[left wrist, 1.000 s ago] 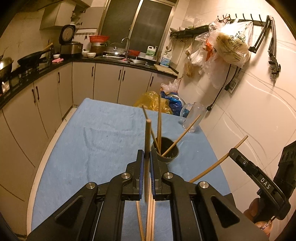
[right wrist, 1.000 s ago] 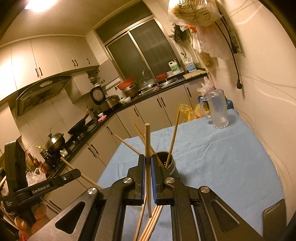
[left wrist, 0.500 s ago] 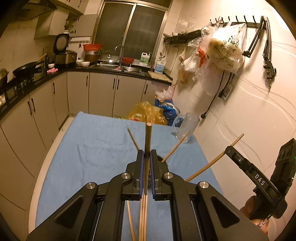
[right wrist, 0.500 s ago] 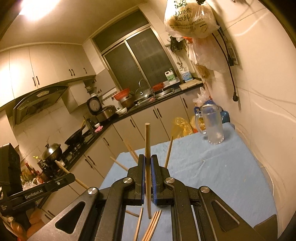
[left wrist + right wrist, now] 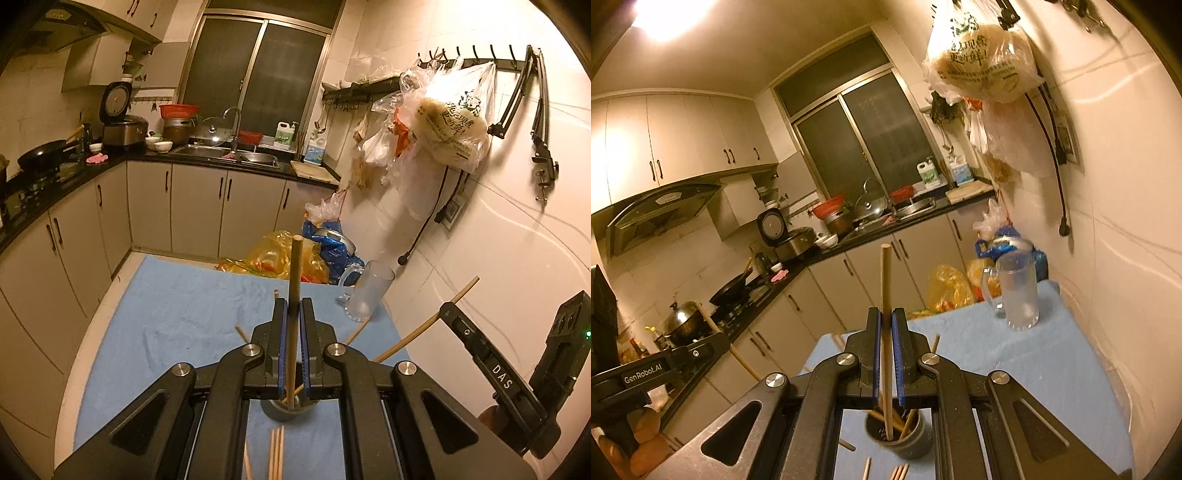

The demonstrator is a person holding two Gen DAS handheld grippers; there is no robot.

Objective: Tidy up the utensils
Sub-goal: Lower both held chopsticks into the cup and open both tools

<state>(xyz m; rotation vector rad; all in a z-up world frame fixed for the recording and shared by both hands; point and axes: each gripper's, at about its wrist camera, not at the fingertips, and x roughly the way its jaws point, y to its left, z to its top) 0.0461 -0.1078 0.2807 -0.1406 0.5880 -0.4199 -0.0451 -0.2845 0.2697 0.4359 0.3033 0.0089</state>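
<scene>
My left gripper (image 5: 291,306) is shut on a wooden chopstick (image 5: 294,273), held upright with its lower end over the dark round holder (image 5: 288,410). My right gripper (image 5: 885,317) is shut on another chopstick (image 5: 885,280), whose lower end reaches into the holder (image 5: 905,441) among several chopsticks. Loose chopsticks (image 5: 277,454) lie on the blue cloth (image 5: 177,317) in front of the holder. The right gripper (image 5: 454,314) with its chopstick shows in the left wrist view.
A clear glass mug (image 5: 1015,291) stands at the table's far right corner. Plastic bags (image 5: 288,258) sit on the floor beyond the table. A tiled wall runs along the right edge. Kitchen counters (image 5: 221,158) stand behind.
Both grippers have risen and moved forward over the holder, which now sits beneath the jaws. Each still holds its chopstick upright.
</scene>
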